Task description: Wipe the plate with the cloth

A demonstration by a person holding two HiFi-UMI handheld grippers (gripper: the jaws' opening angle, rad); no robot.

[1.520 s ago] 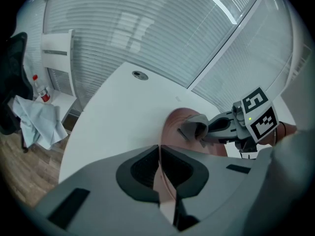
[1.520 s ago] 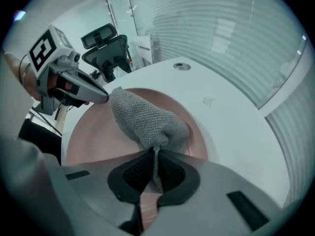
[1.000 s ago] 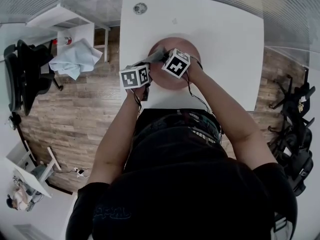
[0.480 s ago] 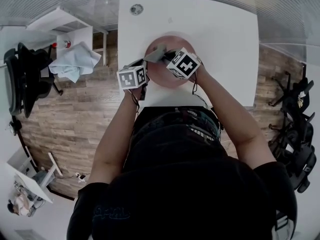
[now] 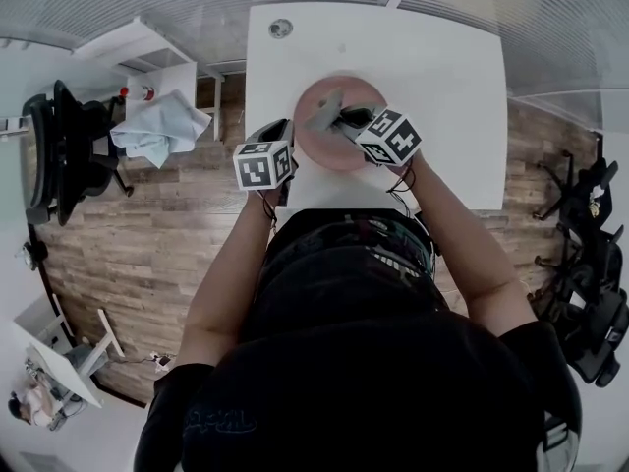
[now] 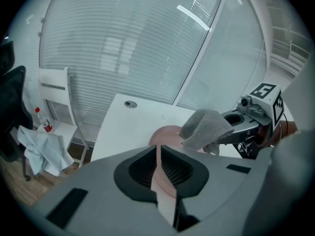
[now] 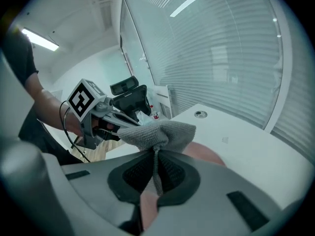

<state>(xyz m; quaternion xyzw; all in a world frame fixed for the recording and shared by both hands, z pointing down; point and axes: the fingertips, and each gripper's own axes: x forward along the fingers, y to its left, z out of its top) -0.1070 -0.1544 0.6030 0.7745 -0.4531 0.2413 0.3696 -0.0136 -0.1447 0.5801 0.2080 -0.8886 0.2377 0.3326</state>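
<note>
Working over the white table at the top centre of the head view. Exposing more of the pink plate than a second ago, with the right gripper now shifted toward the plate's right rim and the grey cloth uncovered over the plate's middle. Keeping the left gripper at the plate's left rim. Angling both forearms inward, both grippers forward and down. Clamping the left jaws, nearly together, on the plate's thin edge. Pinching a fold of the cloth in the right jaws, bunched just beyond the tips.
</note>
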